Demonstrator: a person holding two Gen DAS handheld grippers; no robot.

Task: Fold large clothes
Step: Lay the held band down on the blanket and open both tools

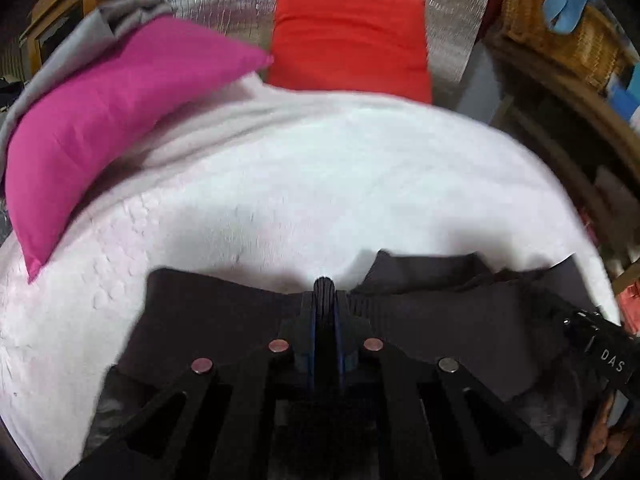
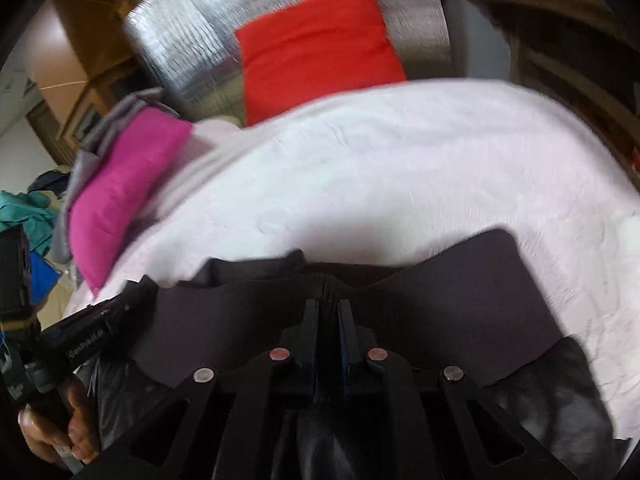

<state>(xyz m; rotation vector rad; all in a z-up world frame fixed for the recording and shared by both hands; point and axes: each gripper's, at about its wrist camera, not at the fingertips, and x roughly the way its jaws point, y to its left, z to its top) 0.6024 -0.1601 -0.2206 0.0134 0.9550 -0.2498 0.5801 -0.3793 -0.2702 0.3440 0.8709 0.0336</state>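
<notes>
Each tool is pinched tight on the ribbed edge of a dark garment (image 1: 460, 320), the left tool (image 1: 325, 286) and the right tool (image 2: 329, 294) gripping side by side along one band. The garment hangs at the near edge of the white-covered bed (image 1: 320, 180), just over it, apart from the pink pillow (image 1: 100, 120) and red pillow (image 1: 348, 40). It looks like the spreading step: next, lay it flat forward. Its gripped edge runs left to right; its length drops toward the holder.

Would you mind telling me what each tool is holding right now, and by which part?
Both tools are shut on the dark garment: the left tool and right tool each pinch a bunched fold at its top edge.
</notes>
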